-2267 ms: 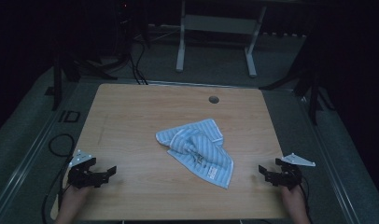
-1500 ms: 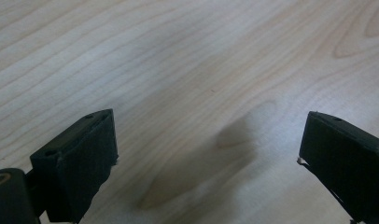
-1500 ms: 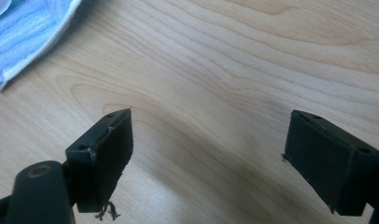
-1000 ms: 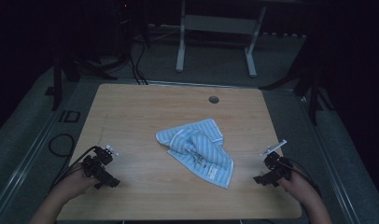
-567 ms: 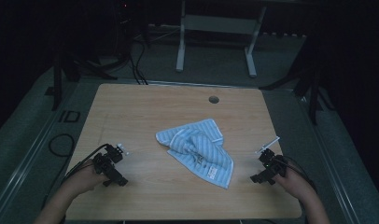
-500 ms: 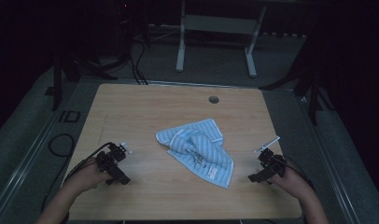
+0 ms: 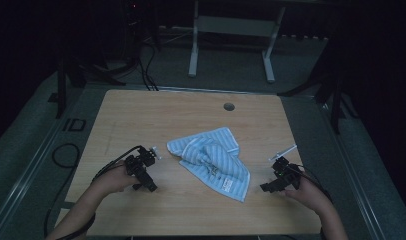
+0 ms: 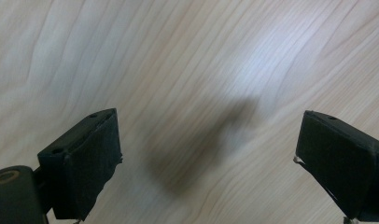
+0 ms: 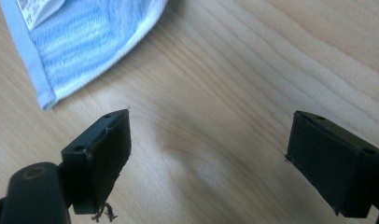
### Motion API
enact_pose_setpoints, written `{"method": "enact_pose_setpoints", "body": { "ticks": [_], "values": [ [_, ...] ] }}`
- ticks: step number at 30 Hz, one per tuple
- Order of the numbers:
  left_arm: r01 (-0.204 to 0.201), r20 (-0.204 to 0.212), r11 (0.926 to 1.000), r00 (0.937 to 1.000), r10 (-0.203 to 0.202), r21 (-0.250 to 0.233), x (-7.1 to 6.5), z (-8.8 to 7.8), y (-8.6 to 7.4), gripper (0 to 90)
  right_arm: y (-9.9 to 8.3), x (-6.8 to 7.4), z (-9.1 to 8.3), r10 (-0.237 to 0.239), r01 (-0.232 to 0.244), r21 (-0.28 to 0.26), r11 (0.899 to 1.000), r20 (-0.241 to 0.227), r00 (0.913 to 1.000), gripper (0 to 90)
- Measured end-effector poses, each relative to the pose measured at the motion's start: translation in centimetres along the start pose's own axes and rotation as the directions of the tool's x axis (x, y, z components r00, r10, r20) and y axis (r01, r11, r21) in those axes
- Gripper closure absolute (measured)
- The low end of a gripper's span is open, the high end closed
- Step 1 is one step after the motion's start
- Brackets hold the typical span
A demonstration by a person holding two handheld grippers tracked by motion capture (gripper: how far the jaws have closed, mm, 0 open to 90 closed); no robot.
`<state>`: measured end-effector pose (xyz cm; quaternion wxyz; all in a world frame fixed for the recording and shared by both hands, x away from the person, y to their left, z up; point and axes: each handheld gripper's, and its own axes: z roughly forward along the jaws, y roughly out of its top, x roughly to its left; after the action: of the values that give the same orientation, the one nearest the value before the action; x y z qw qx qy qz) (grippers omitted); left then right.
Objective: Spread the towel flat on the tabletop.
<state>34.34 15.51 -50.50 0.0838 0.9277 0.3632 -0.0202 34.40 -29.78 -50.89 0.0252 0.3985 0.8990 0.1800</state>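
A blue-and-white striped towel (image 7: 211,162) lies crumpled on the wooden table (image 7: 141,115), a little right of and below the centre of the high view. Its upper part is bunched into folds, and one flatter corner runs down toward the lower right, where a white label shows on the cloth. Nothing holds it.

In the right gripper view that same corner of the towel (image 9: 80,42) fills the upper left of the frame, its pale hem lying flat on the wood, just above and clear of the left-hand jaw.

The right gripper (image 7: 272,186) sits at the lower right of the high view, near the towel's low corner but apart from it. Its jaws stand wide apart in its own view (image 9: 208,163), with only bare wood between them.

The left gripper (image 7: 147,184) sits at the lower left of the high view, near the towel's left edge but apart from it, a black cable trailing off to the left. In its own view (image 8: 208,168) the jaws are likewise spread wide over bare wood grain, with a soft shadow between them.

A small round hole (image 7: 229,106) shows in the tabletop near the far edge, well apart from the towel.
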Motion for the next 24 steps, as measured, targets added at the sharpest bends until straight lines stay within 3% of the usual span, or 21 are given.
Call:
{"method": "enact_pose_setpoints", "body": {
  "ticks": [4, 6, 8, 11, 19, 22, 23, 24],
  "values": [
    [-0.018, 0.017, 0.9998, 0.9997, 0.018, -0.012, -0.3, -0.2, 1.5, 6.6, 0.4, 0.4, 0.0, -0.009, 0.009, -0.011, 1.000, 0.010, 0.9999, 13.3],
    [-0.046, 0.029, 0.9981, 0.9985, 0.048, -0.039, -0.8, -0.7, 3.2, 7.0, 0.6, 0.6, -0.1, -0.014, 0.014, -0.021, 1.000, 0.009, 0.9999, 13.3],
    [-0.054, 0.020, 0.9973, 0.9983, 0.055, -0.050, -0.9, -1.0, 3.7, 14.9, 0.8, 0.7, -0.2, -0.010, 0.010, -0.025, 1.000, 0.012, 0.9999, 13.6],
    [-0.093, 0.019, 0.9932, 0.9954, 0.094, -0.070, -1.4, -1.6, 5.8, 14.9, 1.4, 1.0, -0.4, -0.021, 0.021, -0.045, 0.999, 0.013, 0.9997, 14.7],
    [-0.100, -0.020, 0.9883, 0.9949, 0.098, -0.115, -1.1, -2.8, 9.6, 33.9, 3.4, 2.1, -0.4, -0.065, 0.064, -0.075, 0.995, -0.007, 0.9979, 26.4],
    [-0.097, -0.011, 0.9856, 0.9953, 0.096, -0.139, -0.9, -3.4, 10.4, 38.1, 4.2, 2.5, -0.3, -0.085, 0.083, -0.089, 0.993, -0.022, 0.9961, 30.4],
    [-0.098, -0.007, 0.9812, 0.9952, 0.098, -0.166, -0.7, -3.8, 11.3, 38.1, 4.4, 2.6, -0.2, -0.087, 0.085, -0.090, 0.992, -0.024, 0.9959, 31.3],
    [-0.089, -0.004, 0.9820, 0.9959, 0.090, -0.166, -0.6, -3.8, 11.7, 38.1, 4.7, 2.8, -0.1, -0.092, 0.090, -0.090, 0.992, -0.025, 0.9954, 31.5]
  ]
}}
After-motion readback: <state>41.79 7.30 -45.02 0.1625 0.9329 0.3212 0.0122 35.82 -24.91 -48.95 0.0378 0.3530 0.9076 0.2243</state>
